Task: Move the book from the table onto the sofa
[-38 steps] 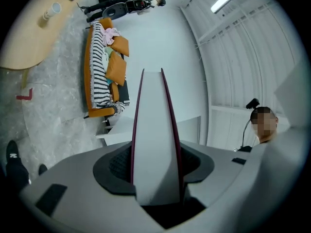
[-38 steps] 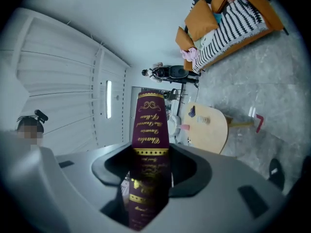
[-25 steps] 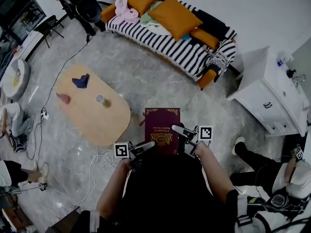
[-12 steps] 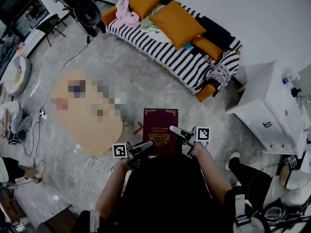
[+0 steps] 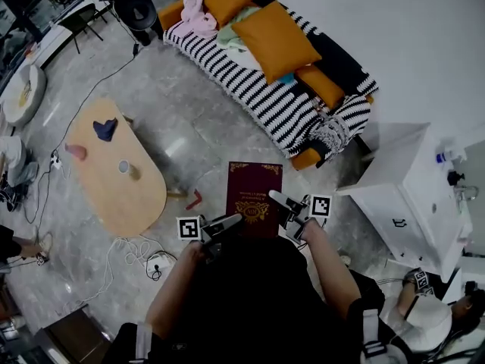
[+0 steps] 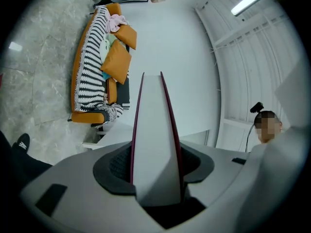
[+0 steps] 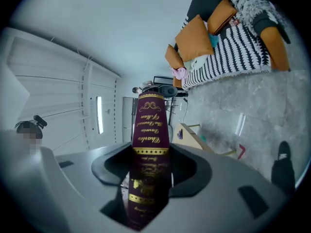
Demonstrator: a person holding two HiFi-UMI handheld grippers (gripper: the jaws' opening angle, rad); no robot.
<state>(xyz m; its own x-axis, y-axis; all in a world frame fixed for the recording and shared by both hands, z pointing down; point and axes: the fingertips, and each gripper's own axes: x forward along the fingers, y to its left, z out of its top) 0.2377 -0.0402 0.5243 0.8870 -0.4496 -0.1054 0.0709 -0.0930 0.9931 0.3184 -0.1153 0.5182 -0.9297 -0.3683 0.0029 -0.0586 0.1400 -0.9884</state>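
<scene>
A maroon book (image 5: 254, 199) with gold ornament is carried flat over the marble floor, held from both sides. My left gripper (image 5: 229, 224) is shut on its page edge (image 6: 155, 140), which stands white between the jaws in the left gripper view. On the other side my right gripper (image 5: 283, 203) is shut on its spine (image 7: 148, 144), where gold lettering shows. The striped sofa (image 5: 250, 82) with orange cushions (image 5: 276, 40) lies ahead, its near end just beyond the book. The wooden table (image 5: 144, 203) is off to the left.
A white cabinet (image 5: 409, 196) stands close on the right. The table carries a cup (image 5: 123, 167) and a blue cloth (image 5: 104, 130). Cables (image 5: 144, 252) and a small red object (image 5: 195, 199) lie on the floor. A person (image 5: 424, 317) sits low at the right.
Both grippers have carried the book away from the table toward the sofa. The table has slid off to the left and the sofa's end is nearer. The grip is unchanged.
</scene>
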